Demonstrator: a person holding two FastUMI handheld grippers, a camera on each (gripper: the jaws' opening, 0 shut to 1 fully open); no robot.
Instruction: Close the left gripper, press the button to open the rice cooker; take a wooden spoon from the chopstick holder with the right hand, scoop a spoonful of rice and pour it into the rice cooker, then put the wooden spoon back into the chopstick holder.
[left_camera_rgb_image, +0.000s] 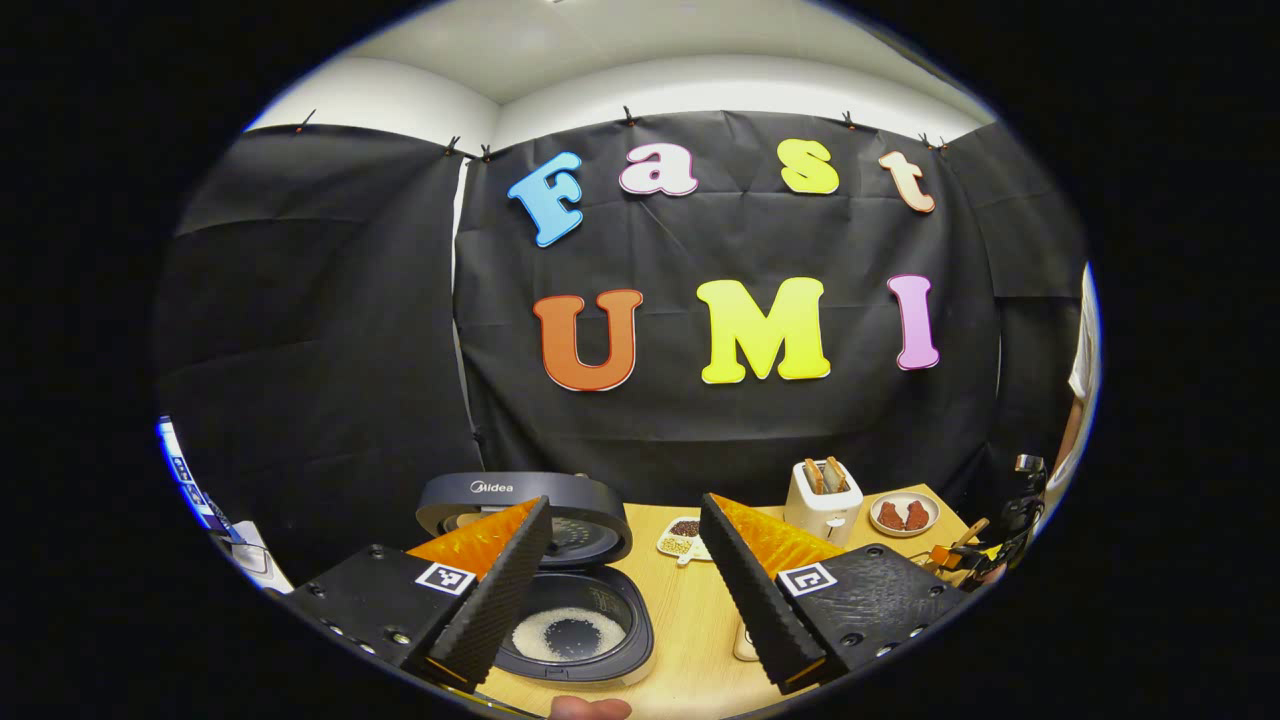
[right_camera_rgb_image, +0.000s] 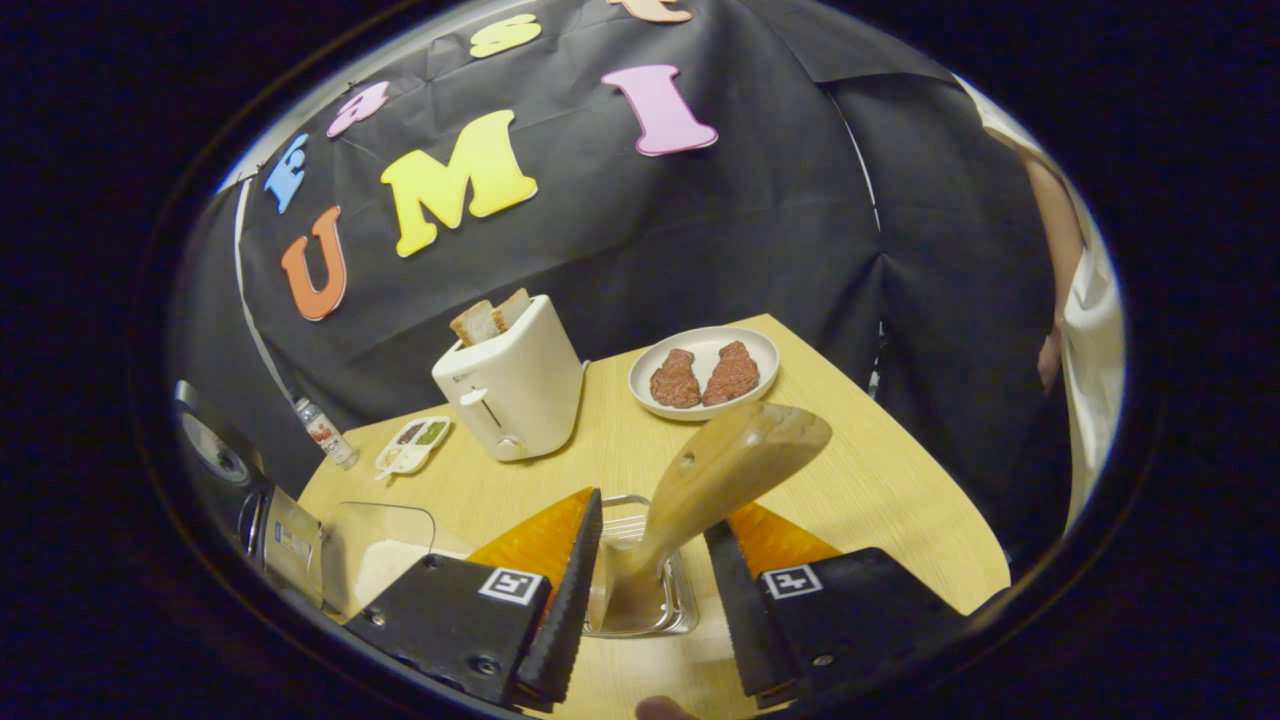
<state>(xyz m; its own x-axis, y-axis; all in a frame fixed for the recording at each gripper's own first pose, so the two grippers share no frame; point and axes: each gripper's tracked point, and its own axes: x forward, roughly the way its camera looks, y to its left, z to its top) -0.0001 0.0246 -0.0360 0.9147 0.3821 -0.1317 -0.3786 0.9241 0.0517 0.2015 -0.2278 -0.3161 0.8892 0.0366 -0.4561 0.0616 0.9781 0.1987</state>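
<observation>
Left hand-held gripper (left_camera_rgb_image: 625, 600): fingers spread wide at the bottom of the left gripper view, holding nothing, above the tabletop (left_camera_rgb_image: 690, 620).
Rice cooker (left_camera_rgb_image: 560, 590): lower centre-left of the left gripper view, lid raised; the dark inner pot holds a thin ring of white rice. The left finger overlaps its left side in the picture.
Right hand-held gripper (right_camera_rgb_image: 650, 590): fingers apart at the bottom of the right gripper view, either side of the wooden spoon (right_camera_rgb_image: 700, 490); whether either finger touches it I cannot tell.
Wooden spoon: stands tilted in the clear chopstick holder (right_camera_rgb_image: 650, 590) between the fingers, its broad end up and leaning toward the right of the frame.
Rice container (right_camera_rgb_image: 385, 560): clear, with white rice, lower left of the right gripper view.
Toaster (right_camera_rgb_image: 512, 385): white, two slices of bread in it, centre-left of the right gripper view.
Plate (right_camera_rgb_image: 703, 372): right of the toaster, carrying two brown pieces.
Small dish (right_camera_rgb_image: 412, 443): left of the toaster, near a small bottle (right_camera_rgb_image: 325, 432).
</observation>
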